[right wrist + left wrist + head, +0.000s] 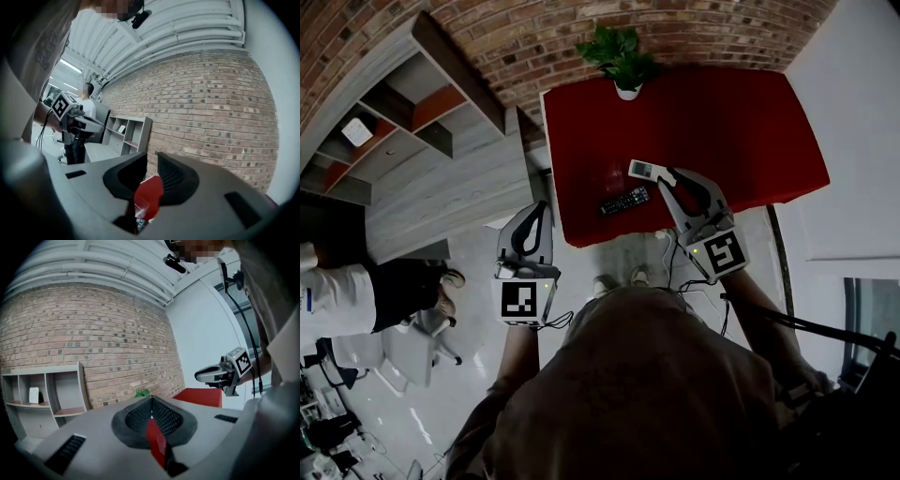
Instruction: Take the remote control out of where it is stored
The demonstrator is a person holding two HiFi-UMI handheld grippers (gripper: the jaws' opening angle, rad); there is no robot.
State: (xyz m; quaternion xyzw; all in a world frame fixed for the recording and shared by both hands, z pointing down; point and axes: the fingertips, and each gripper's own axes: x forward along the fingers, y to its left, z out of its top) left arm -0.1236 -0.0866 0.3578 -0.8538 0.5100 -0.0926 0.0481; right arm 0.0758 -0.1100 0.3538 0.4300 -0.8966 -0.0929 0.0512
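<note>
Shoulders (647,394) in a brown shirt fill the near side. Left of the red table (750,122), the left gripper (541,208) has its jaws pressed together on nothing. Over the table's near edge, the right gripper (663,177) has its jaws narrowly apart, its tips at the white remote control (642,169). Just near-left of that lies a black remote control (624,201).

Two remote controls on one red bench (722,122) — a white remote (643,170) and a black remote (624,201). One potted plant (622,58), top centre. Two tools — left tool (545,206), right tool (662,175). One shelf unit (389,117), upper left.
</note>
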